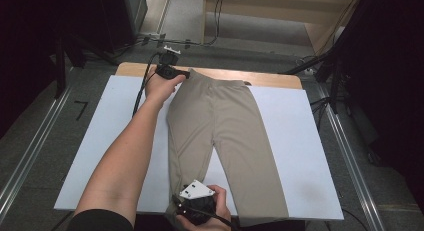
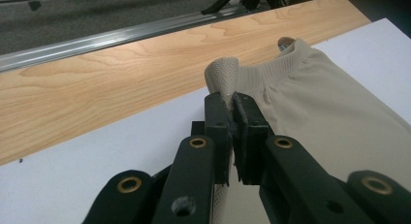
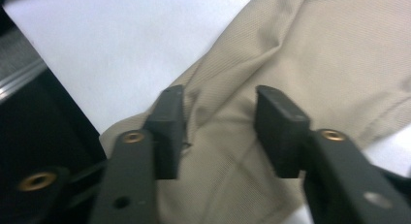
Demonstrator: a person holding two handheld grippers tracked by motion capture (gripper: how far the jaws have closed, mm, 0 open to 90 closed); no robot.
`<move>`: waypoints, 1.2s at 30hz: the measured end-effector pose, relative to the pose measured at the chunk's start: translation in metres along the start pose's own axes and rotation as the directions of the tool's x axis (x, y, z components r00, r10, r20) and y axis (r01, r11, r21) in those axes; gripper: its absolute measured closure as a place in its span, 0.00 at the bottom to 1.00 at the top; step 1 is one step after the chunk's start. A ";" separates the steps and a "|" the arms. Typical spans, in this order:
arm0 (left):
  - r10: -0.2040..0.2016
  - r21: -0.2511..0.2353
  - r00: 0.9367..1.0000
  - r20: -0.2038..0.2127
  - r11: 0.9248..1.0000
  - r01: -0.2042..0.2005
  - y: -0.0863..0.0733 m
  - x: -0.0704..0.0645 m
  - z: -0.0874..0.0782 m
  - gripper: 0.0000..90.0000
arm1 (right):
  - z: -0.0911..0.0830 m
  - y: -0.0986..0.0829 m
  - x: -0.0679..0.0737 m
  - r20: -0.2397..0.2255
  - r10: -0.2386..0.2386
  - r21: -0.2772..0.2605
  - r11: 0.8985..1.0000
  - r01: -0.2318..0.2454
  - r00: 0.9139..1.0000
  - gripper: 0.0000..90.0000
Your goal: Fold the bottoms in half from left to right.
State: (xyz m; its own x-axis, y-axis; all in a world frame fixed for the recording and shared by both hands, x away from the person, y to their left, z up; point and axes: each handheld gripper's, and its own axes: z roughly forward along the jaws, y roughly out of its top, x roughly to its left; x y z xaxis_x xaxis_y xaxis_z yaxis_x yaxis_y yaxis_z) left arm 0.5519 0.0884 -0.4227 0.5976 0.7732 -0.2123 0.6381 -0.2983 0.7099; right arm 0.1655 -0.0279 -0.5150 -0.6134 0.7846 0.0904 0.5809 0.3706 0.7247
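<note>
Beige trousers (image 1: 220, 126) lie flat on a white sheet (image 1: 110, 126), waistband at the far end, legs toward the near edge. My left gripper (image 1: 186, 74) is at the far left corner of the waistband (image 2: 271, 71), shut on it; a fold of beige fabric (image 2: 223, 76) sticks up between its jaws. My right gripper (image 1: 187, 207) hovers over the near end of the left trouser leg (image 3: 252, 69), open, its jaws either side of the cloth without pinching it.
The white sheet covers a wooden table (image 1: 270, 78) whose bare far strip (image 2: 97, 83) shows beyond the waistband. Metal rails (image 1: 30, 151) run along both sides. Cables (image 1: 215, 16) and stands sit on the floor behind.
</note>
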 end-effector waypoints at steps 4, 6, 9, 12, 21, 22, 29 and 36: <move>-0.003 -0.002 1.000 -0.002 1.000 0.003 0.000 0.000 0.001 0.96 | 0.007 0.004 0.008 0.008 -0.019 -0.005 1.000 0.019 1.000 0.43; -0.001 0.001 1.000 -0.005 1.000 0.001 0.000 0.001 0.001 0.96 | 0.008 0.005 0.013 0.016 -0.036 -0.005 0.999 0.036 0.999 0.52; -0.006 0.001 1.000 -0.005 1.000 0.006 -0.001 0.003 0.001 0.96 | 0.009 0.007 0.026 -0.027 -0.031 -0.013 0.999 0.030 0.999 0.82; -0.005 0.001 1.000 -0.009 1.000 0.005 -0.001 0.003 0.000 0.96 | 0.010 0.009 0.020 -0.083 -0.031 0.011 0.999 0.032 0.996 0.94; -0.026 -0.037 0.998 -0.053 0.999 0.024 -0.001 0.011 -0.010 0.96 | -0.002 0.009 0.008 -0.209 -0.064 -0.047 0.997 0.056 0.976 0.98; -0.032 -0.041 0.997 -0.063 0.999 0.030 -0.001 0.014 -0.012 0.96 | -0.003 0.011 0.008 -0.237 -0.069 -0.056 0.997 0.057 0.969 0.98; -0.089 -0.065 0.987 -0.136 0.995 0.081 -0.007 0.042 -0.035 0.96 | -0.005 0.027 0.025 -0.316 -0.117 -0.102 0.991 0.089 0.942 0.98; -0.125 -0.043 0.973 -0.194 0.992 0.119 -0.024 0.069 -0.055 0.96 | -0.009 0.046 0.044 -0.346 -0.196 -0.166 0.975 0.145 0.917 0.98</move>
State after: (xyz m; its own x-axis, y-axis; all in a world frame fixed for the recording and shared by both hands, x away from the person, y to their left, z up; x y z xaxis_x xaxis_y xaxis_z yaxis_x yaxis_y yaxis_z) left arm 0.5514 0.1793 -0.4175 0.4078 0.8980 -0.1650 0.6827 -0.1799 0.7082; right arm 0.1606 0.0193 -0.4718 -0.8619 0.4750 0.1777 0.3883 0.3928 0.8336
